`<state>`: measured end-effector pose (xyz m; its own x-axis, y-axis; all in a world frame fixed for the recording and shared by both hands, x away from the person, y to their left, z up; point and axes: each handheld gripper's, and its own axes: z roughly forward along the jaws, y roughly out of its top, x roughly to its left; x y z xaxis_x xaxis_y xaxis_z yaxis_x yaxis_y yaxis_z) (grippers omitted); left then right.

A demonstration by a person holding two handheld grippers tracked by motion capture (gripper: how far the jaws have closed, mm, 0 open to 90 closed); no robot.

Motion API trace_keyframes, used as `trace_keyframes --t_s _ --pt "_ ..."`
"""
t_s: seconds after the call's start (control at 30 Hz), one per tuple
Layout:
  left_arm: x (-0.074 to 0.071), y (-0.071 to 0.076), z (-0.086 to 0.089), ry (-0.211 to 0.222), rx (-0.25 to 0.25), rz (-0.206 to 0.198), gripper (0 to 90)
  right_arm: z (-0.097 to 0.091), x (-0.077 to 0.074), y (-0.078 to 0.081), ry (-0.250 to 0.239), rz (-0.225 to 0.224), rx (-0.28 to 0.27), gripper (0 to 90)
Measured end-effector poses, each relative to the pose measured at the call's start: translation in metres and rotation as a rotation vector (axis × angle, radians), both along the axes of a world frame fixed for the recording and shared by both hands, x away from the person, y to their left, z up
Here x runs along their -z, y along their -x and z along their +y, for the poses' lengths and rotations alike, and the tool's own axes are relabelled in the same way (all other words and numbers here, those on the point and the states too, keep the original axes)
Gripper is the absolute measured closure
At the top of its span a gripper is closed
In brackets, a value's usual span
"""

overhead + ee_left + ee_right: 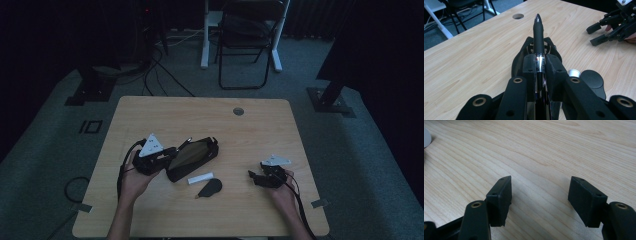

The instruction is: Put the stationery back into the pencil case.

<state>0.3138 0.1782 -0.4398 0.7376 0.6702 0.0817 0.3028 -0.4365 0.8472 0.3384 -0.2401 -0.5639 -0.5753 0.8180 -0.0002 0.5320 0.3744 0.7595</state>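
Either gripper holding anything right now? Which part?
Left gripper clamps a black pen at its shiny lower barrel, tip pointing away. Right gripper is open, holding nothing.

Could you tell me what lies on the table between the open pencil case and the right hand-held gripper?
In the high view, a white tube and a dark oval piece lie between the pencil case and the right hand-held gripper.

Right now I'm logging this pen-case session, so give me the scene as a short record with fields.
left gripper: jaws shut on a black pen, tip pointing away
pen case: black, open, beside the left gripper on the table
white tube: lying in front of the case
dark flat piece: next to the white tube
right gripper: jaws open, nothing between them, low over bare wood
cable hole: near the far edge
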Motion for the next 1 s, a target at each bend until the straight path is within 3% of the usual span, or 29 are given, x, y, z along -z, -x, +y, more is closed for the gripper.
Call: trace_keyframes --t_s 1.0 --pt "0.012 -0.025 -0.020 0.004 -0.005 0.004 79.3 0.000 0.000 0.000 0.001 0.000 -0.002 35.3"
